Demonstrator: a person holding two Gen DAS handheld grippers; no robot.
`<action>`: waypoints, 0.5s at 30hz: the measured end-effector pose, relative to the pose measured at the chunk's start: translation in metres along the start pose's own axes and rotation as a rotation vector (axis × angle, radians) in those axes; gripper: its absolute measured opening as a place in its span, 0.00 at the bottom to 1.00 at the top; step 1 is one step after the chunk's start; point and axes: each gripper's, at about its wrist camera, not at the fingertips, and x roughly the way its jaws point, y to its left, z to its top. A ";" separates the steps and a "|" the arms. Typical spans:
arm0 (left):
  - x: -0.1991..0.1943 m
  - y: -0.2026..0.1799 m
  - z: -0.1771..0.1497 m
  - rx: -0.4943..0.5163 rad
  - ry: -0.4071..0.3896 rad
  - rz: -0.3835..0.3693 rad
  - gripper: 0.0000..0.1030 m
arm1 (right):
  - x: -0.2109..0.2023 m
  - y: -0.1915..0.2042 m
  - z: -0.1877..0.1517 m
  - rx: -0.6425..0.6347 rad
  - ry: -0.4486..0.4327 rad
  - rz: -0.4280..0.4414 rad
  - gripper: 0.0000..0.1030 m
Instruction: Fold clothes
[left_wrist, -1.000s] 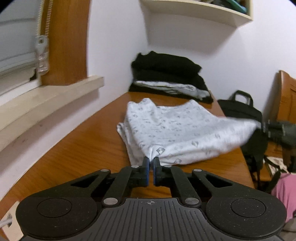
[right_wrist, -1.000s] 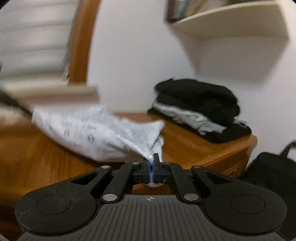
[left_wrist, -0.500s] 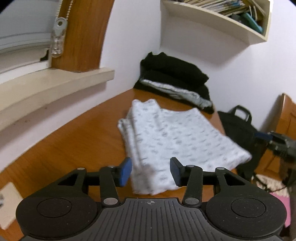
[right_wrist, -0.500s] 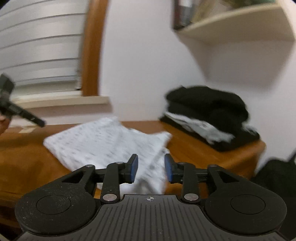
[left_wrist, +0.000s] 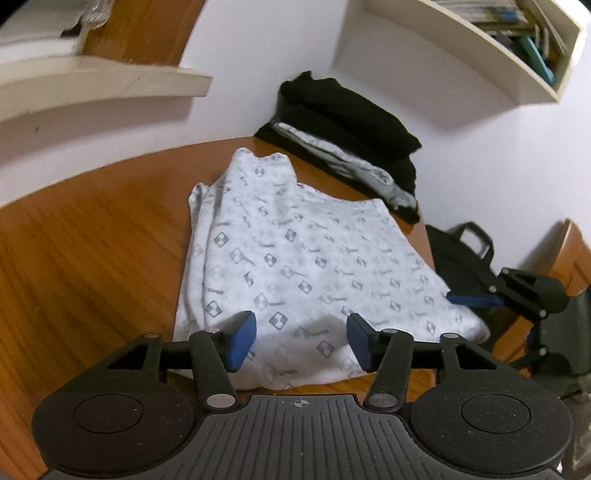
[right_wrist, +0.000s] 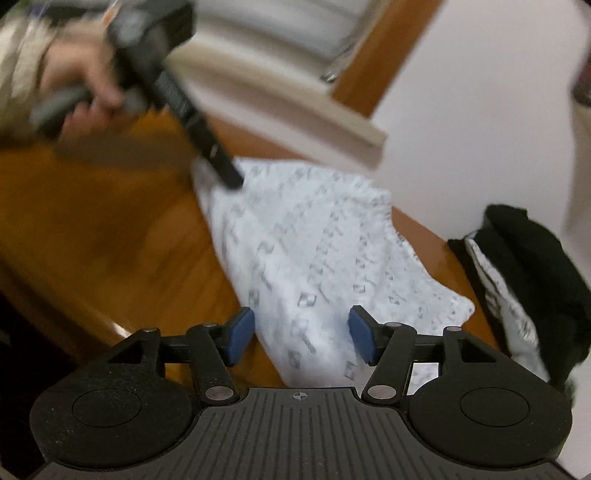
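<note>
A white garment with a grey diamond print (left_wrist: 295, 258) lies folded flat on the wooden table (left_wrist: 92, 258). My left gripper (left_wrist: 301, 339) hovers over the garment's near edge. Its jaws are opening, the blue pads stand wide apart and touch no cloth. In the right wrist view the same garment (right_wrist: 314, 258) lies below my right gripper (right_wrist: 301, 334), whose jaws are also opening with nothing pressed between them. The right gripper's blue-tipped finger (left_wrist: 472, 300) shows past the garment's right corner. A hand (right_wrist: 85, 85) holds the left gripper at the top left of the right wrist view.
A stack of folded black and grey clothes (left_wrist: 351, 133) sits at the table's far corner by the wall. A black bag (left_wrist: 465, 254) stands beyond the table's right edge. A window sill (left_wrist: 92, 85) runs along the left, and a wall shelf with books (left_wrist: 480, 48) hangs above.
Both grippers were shut on the garment's corners; they have let go and opened. The garment now lies flat on the table. Both views have tilted as the wrists rolled.
</note>
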 end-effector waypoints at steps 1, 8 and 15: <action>-0.001 0.002 -0.001 -0.011 -0.001 -0.003 0.55 | 0.003 0.001 0.000 -0.034 0.022 -0.006 0.56; -0.010 0.000 -0.009 -0.124 -0.069 0.036 0.57 | 0.018 -0.004 0.000 -0.074 0.052 -0.004 0.57; -0.031 -0.009 -0.032 -0.389 -0.181 0.011 0.66 | 0.019 0.008 0.006 -0.074 0.064 -0.049 0.24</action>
